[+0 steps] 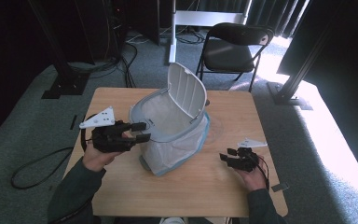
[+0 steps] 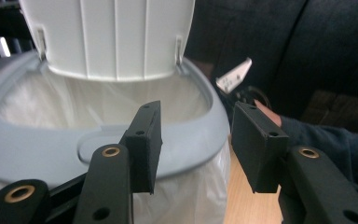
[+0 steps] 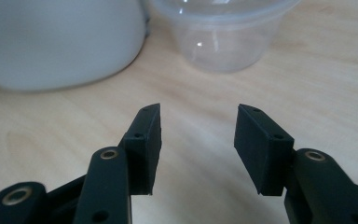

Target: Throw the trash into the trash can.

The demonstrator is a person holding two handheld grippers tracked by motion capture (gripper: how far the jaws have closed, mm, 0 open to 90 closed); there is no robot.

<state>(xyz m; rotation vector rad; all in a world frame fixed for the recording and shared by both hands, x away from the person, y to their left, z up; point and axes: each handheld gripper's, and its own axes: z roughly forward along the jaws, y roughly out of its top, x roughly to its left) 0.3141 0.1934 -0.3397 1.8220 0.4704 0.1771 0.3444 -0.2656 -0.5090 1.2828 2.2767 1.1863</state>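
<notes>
Indoors, wooden table on grey carpet, lidded bin, both claws apart, empty.

1 high overview, 2 close tool-mounted views, all sharing the bin.

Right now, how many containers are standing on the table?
2. The white bin with its lid up and a bag inside stands mid-table by the left claw. A clear plastic cup stands beside it, ahead of the right claw.
</notes>
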